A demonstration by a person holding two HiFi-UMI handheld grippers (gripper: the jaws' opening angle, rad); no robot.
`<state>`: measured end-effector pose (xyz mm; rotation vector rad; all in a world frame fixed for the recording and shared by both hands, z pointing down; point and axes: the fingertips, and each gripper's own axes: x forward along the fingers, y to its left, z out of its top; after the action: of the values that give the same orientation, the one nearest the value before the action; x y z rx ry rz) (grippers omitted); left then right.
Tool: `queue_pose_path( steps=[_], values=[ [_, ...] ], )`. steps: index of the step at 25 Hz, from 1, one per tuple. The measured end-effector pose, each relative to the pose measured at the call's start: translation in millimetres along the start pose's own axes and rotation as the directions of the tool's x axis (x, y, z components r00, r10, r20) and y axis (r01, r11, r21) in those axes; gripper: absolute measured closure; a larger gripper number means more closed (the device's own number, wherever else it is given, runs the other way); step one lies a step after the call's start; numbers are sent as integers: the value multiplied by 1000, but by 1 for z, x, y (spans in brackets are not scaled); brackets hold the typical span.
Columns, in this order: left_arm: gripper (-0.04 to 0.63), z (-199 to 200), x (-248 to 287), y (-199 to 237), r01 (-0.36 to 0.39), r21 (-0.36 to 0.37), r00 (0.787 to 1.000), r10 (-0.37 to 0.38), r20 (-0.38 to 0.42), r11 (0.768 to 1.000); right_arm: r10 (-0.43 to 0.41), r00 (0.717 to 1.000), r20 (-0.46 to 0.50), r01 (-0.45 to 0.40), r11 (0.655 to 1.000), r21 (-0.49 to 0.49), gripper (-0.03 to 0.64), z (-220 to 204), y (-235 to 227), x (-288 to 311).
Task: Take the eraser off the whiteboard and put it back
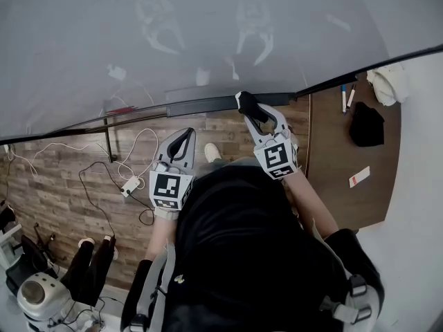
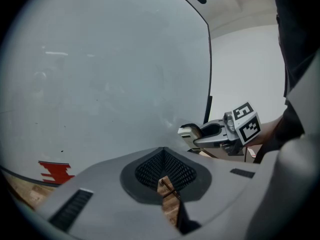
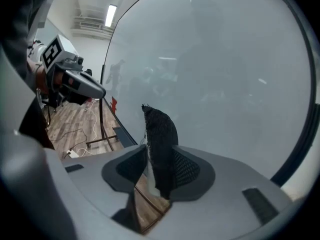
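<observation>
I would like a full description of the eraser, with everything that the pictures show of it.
The eraser is a narrow dark block with a rough, felt-like black face and a paler edge on one side. It stands upright, clamped between the jaws of the right gripper, and its rounded top sticks out past them. It is held before the whiteboard, near the board's bottom ledge. Whether it touches the board cannot be told.

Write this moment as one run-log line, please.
right gripper: shut on eraser | eraser: by whiteboard lower edge | left gripper: fingers together, empty
</observation>
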<state>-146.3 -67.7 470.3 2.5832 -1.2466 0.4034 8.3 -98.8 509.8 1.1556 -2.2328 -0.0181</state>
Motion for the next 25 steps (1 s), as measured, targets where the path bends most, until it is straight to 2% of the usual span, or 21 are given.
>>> queue_pose_path(
  steps=[7,14,25],
  values=[
    [588,-13,-11,12,-31,-12,999,31,-7,999,47,996,-75,-58,986,-155,457,-15,27,38],
    [588,-24,-21,26,-70,-44,998,70,-10,997,52,985,-162,-104,939,-329,456,-31,48,71],
    [588,-34,-38,40,-145,-79,989,144,-26,986,65,966,-250,-171,888,-427,449,-46,65,102]
  ],
)
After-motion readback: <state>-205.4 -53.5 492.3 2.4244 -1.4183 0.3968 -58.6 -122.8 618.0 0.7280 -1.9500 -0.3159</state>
